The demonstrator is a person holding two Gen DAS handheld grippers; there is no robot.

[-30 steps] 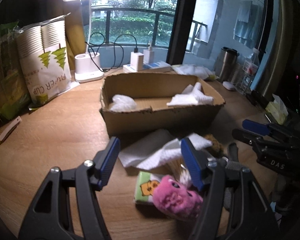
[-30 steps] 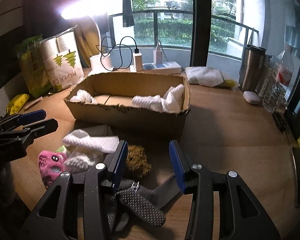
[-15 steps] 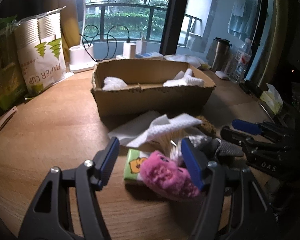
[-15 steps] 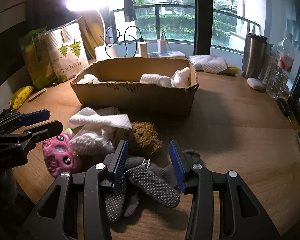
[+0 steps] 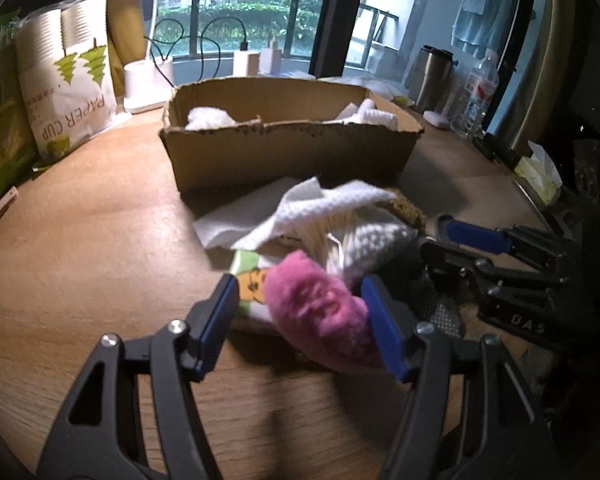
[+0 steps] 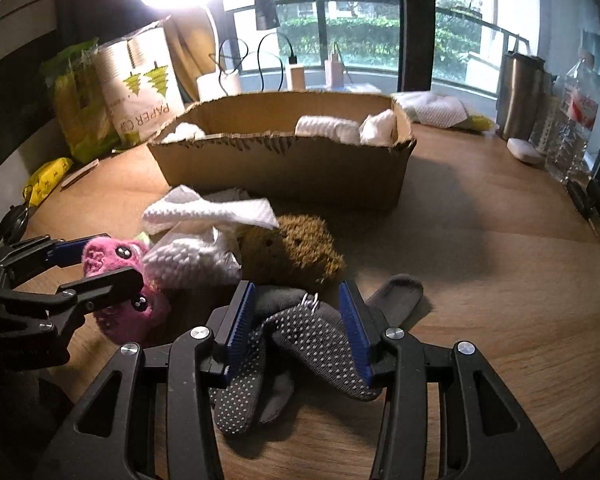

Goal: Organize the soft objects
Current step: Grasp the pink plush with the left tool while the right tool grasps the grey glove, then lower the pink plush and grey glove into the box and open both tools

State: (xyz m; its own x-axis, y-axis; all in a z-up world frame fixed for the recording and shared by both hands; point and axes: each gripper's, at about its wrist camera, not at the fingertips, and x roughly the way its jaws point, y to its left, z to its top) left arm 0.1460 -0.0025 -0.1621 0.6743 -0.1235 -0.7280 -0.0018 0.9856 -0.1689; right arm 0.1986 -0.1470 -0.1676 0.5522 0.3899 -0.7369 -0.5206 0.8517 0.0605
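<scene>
The left gripper [image 5: 300, 320] has its two blue pads spread apart around one pink plush [image 5: 320, 320], which sits between them against the right pad; no clamp shows. From the right wrist view that plush [image 6: 118, 280] lies at 9 o'clock with the left gripper [image 6: 96, 264] straddling it. The right gripper [image 6: 298, 322] is also spread wide, its pads either side of two grey dotted socks [image 6: 300, 332] that lie crossed on the wooden table [image 6: 480, 280], joined by a small metal ring; the pads do not press them. Just beyond, toward 12 o'clock, sits one brown plush [image 6: 296, 248], touching one white knitted toy [image 6: 192, 260] on its left, and one white cloth [image 6: 208, 210] is draped over both. One green packet [image 5: 248, 276] peeks out under the pile beside the pink plush. Farther on stands one cardboard box [image 6: 284, 164] holding three white soft pieces: one at its left end [image 6: 184, 132] and two at its right end [image 6: 328, 128]. At 10 o'clock behind the box leans one paper-cup pack [image 6: 144, 88] beside one green bag [image 6: 76, 112]. At 2 o'clock stand one steel tumbler [image 6: 520, 96] and one water bottle [image 6: 572, 120], with another white cloth [image 6: 440, 110] near the box's right corner.
</scene>
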